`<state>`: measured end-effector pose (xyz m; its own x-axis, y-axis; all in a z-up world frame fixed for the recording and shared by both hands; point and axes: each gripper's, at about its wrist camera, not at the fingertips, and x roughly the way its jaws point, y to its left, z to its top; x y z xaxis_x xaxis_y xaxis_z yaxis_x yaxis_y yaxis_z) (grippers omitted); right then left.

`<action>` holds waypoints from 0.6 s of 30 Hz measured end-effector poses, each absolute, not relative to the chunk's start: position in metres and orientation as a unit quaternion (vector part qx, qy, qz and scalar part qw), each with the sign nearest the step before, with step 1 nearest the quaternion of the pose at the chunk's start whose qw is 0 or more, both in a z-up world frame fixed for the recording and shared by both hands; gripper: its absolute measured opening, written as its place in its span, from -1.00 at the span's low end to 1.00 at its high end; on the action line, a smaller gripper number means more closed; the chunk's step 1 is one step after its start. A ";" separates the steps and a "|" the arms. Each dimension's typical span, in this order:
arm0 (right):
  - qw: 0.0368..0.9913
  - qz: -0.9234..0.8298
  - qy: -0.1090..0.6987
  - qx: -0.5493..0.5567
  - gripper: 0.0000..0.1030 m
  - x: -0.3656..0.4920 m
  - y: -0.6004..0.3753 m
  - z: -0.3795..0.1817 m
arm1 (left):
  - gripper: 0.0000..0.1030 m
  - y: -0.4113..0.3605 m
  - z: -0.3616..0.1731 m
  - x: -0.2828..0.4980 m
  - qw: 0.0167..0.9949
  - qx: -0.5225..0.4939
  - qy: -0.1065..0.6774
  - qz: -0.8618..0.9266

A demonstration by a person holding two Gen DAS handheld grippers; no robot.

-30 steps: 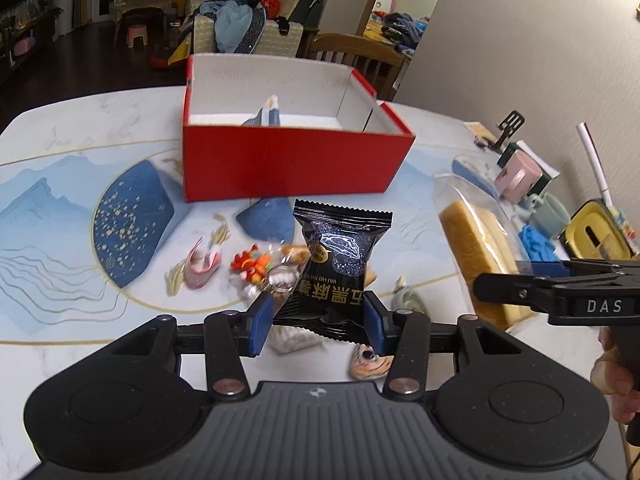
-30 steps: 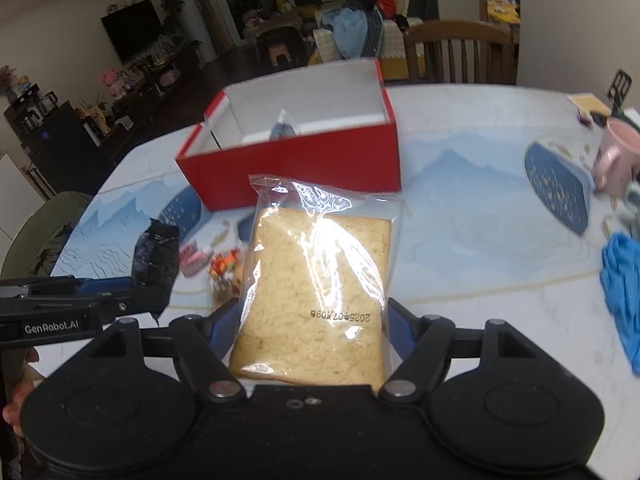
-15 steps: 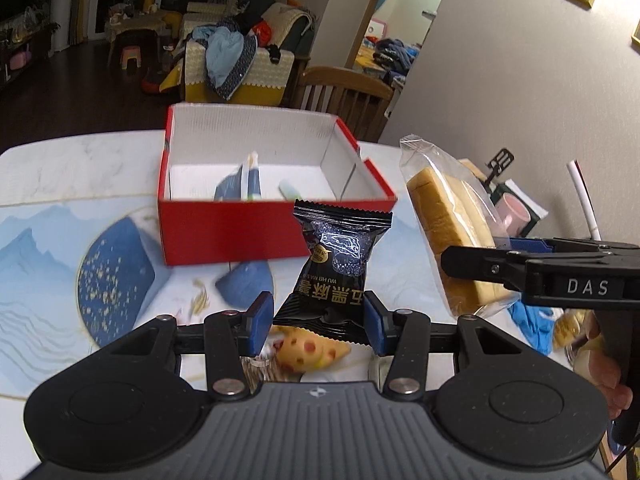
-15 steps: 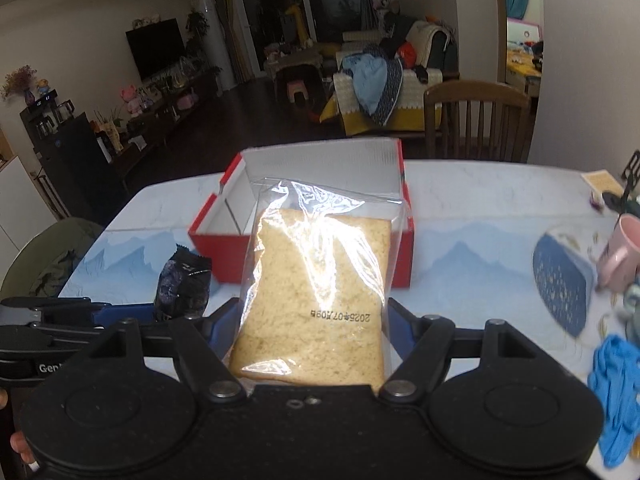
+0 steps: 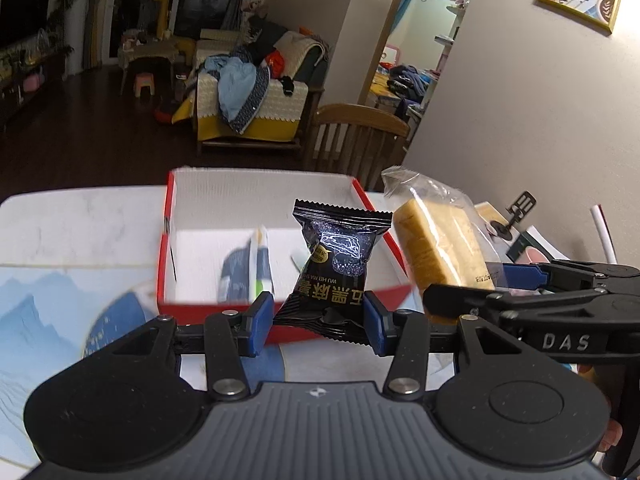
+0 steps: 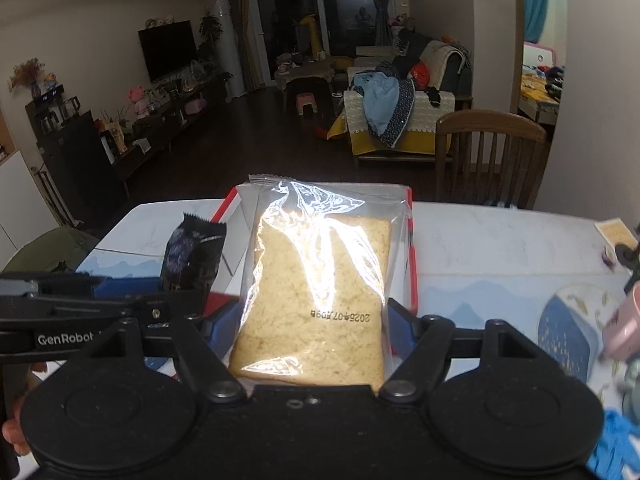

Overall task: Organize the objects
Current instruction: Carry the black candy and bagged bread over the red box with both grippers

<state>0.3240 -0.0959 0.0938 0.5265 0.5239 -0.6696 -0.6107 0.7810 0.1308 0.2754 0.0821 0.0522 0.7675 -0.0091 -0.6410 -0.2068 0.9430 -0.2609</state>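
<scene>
Left gripper [image 5: 318,322] pinches a small black foil snack packet [image 5: 336,268]; right gripper [image 6: 316,330], spread wider, clamps clear-bagged sliced bread [image 6: 318,292], over an open red cardboard box [image 5: 192,304].

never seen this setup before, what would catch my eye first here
A clear bag of toast fills the middle of the right wrist view, clamped in the right hand-held gripper. A black snack packet stands gripped in the left hand-held gripper. Behind both, an open red box sits on the table.
</scene>
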 end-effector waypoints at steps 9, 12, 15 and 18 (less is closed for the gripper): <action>0.867 0.333 0.362 -0.083 0.43 0.357 -0.070 0.085 | -0.10 0.097 0.047 0.317 0.923 -0.140 0.349 0.087; 0.864 0.334 0.367 -0.086 0.43 0.370 -0.063 0.080 | -0.10 0.102 0.045 0.330 0.919 -0.136 0.357 0.096; 0.862 0.333 0.370 -0.089 0.43 0.379 -0.057 0.074 | -0.10 0.108 0.043 0.344 0.916 -0.127 0.365 0.106; 0.859 0.333 0.377 -0.091 0.43 0.390 -0.050 0.069 | -0.10 0.117 0.037 0.359 0.910 -0.122 0.378 0.118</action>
